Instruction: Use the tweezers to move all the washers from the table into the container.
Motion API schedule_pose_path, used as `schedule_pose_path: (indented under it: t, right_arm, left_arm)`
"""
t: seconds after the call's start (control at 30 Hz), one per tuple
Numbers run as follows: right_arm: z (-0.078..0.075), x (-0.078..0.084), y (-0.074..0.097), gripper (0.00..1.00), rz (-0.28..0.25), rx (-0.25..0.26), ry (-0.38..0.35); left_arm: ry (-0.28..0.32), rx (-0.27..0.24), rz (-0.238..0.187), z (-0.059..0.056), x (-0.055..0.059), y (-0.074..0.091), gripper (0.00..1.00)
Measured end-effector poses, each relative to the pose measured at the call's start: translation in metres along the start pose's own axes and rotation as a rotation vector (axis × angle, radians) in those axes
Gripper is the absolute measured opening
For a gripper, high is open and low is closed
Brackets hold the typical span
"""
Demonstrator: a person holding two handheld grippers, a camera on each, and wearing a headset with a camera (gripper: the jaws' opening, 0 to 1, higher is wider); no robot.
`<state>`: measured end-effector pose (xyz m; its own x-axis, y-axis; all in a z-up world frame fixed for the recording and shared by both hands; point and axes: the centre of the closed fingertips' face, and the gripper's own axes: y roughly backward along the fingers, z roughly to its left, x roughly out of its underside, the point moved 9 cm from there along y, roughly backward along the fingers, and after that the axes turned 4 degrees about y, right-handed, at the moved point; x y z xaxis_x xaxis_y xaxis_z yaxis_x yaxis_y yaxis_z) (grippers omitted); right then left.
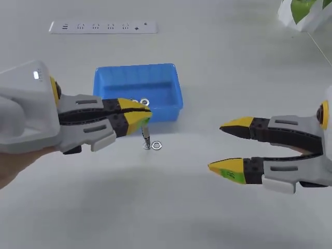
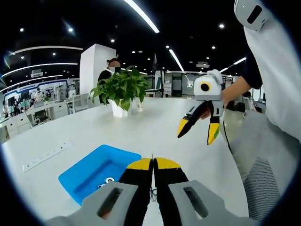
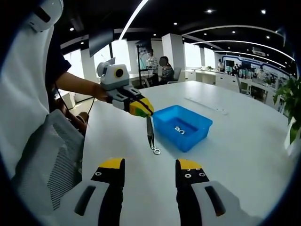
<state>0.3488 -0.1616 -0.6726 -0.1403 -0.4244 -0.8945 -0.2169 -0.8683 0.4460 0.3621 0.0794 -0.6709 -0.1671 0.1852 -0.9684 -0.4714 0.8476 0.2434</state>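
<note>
My left gripper point(image 1: 141, 115) is shut on a pair of slim metal tweezers point(image 1: 146, 136) that point down at the table. Their tip touches the table next to a small steel washer point(image 1: 157, 146), just in front of the blue container point(image 1: 136, 68). A few washers point(image 1: 144, 101) lie inside the container near its front wall. In the right gripper view the left gripper point(image 3: 146, 109) holds the tweezers point(image 3: 149, 132) over the washer point(image 3: 156, 151) beside the container point(image 3: 186, 140). My right gripper point(image 1: 215, 147) hovers open to the right, with nothing between its jaws.
A white power strip point(image 1: 102, 27) lies at the back of the table. A potted plant point(image 1: 303, 13) stands at the far right corner. The person's torso and a mesh chair are at the table's edge, and other people stand in the room behind.
</note>
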Motion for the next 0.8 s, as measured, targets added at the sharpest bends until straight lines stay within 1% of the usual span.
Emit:
schedule_pose_path:
  t: [0.1,0.23,0.27,0.37,0.43,0.5,0.63,0.73,0.8]
  right_arm:
    - [0.0,0.0,-0.001,0.44,0.0,-0.001,-0.001]
    - [0.001,0.0,-0.003,0.44,0.002,-0.006,-0.003]
    - [0.002,0.0,-0.003,0.44,0.001,-0.009,-0.003]
    - [0.002,-0.002,-0.005,0.44,-0.003,-0.015,-0.005]
    - [0.002,-0.003,-0.007,0.44,0.0,-0.022,-0.003]
    - [0.002,-0.005,-0.009,0.44,-0.006,-0.027,0.002]
    - [0.001,-0.008,-0.011,0.44,-0.014,-0.029,0.005]
    - [0.001,-0.01,-0.013,0.43,-0.022,-0.033,0.005]
    - [0.001,-0.012,-0.016,0.43,-0.019,-0.041,0.02]
  left_arm:
    - [0.005,0.001,-0.006,0.001,0.0,0.0,0.05]
    - [-0.003,0.008,0.009,0.001,0.003,0.001,0.05]
    - [0.002,0.01,0.003,0.0,0.002,0.001,0.05]
    - [-0.005,0.018,0.013,0.0,0.002,0.001,0.05]
    - [-0.007,0.022,0.022,0.0,0.001,0.003,0.05]
    - [-0.013,0.029,0.039,0.001,0.0,0.004,0.05]
    - [-0.036,0.045,0.068,0.0,-0.002,0.005,0.05]
    - [-0.031,0.054,0.078,-0.001,-0.003,0.003,0.05]
    - [-0.032,0.07,0.097,-0.002,-0.004,0.002,0.04]
